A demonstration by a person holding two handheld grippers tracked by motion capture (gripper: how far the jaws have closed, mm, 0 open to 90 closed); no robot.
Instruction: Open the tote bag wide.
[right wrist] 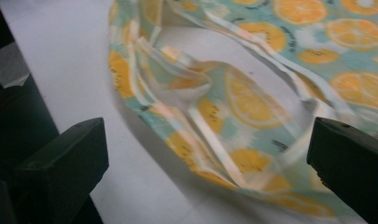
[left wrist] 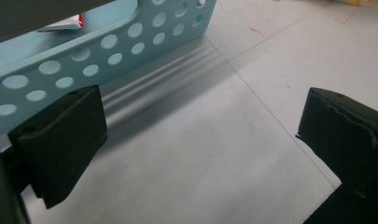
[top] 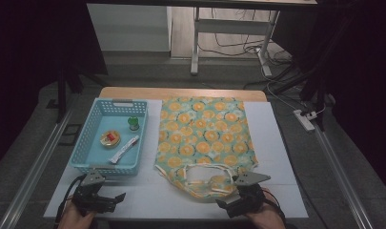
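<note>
Right gripper (right wrist: 210, 154): jaws wide, empty, orange-print fabric bag (right wrist: 252, 93) between fingertips. Left gripper (left wrist: 196, 140): jaws wide, empty, perforated blue plastic basket (left wrist: 107, 51) just ahead.

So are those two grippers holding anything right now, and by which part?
Nothing is held. The left gripper is open over bare table beside the blue basket; the right gripper is open, with the orange-print bag between its jaws but ungrasped.

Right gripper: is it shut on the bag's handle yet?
No. In the right gripper view the right gripper has its jaws wide apart, with the bag lying untouched between them.
</note>
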